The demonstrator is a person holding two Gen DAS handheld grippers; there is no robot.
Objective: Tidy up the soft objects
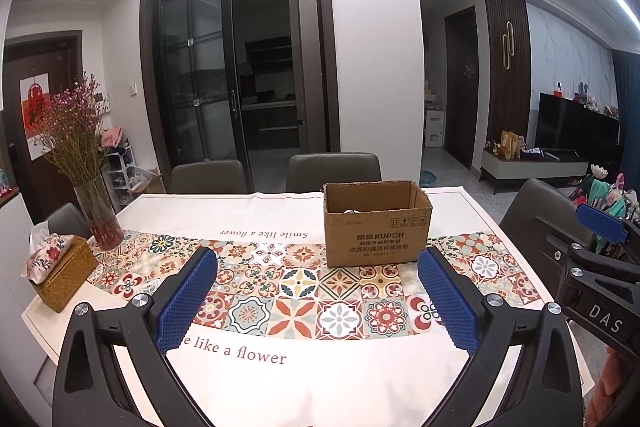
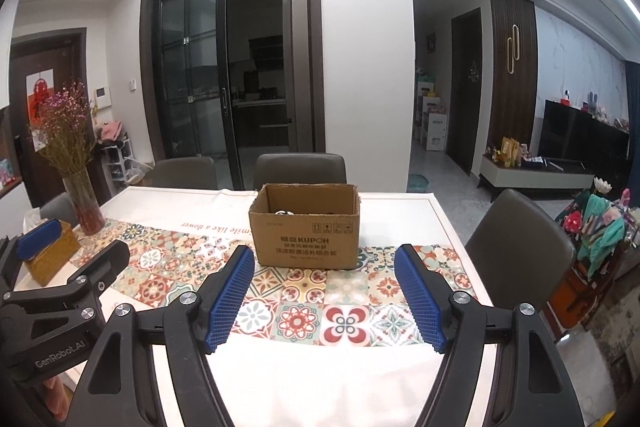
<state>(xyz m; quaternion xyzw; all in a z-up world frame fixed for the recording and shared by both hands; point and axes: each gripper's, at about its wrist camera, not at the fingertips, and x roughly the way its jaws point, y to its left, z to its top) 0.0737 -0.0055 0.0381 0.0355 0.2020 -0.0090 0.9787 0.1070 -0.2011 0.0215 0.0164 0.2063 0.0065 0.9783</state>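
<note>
We judge the task near done: both tools, left tool [image 1: 316, 301] and right tool [image 2: 325, 295], hang spread and empty above the bare counter [image 1: 280, 379], items apparently in the cardboard box [image 1: 376, 227].

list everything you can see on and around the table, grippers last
cardboard box: 1, brown, open top, on the table right of centre
tablecloth: 1, white with a patterned tile band, covers the table
vase of dried flowers: 1, clear glass, pink and tan stems, far left
tissue box: 1, tan woven, left edge
chairs: 4 seen, grey-brown, around the table
left gripper: 1, black with blue pads, jaws open, empty
right gripper: 1, same, jaws open, empty
</note>
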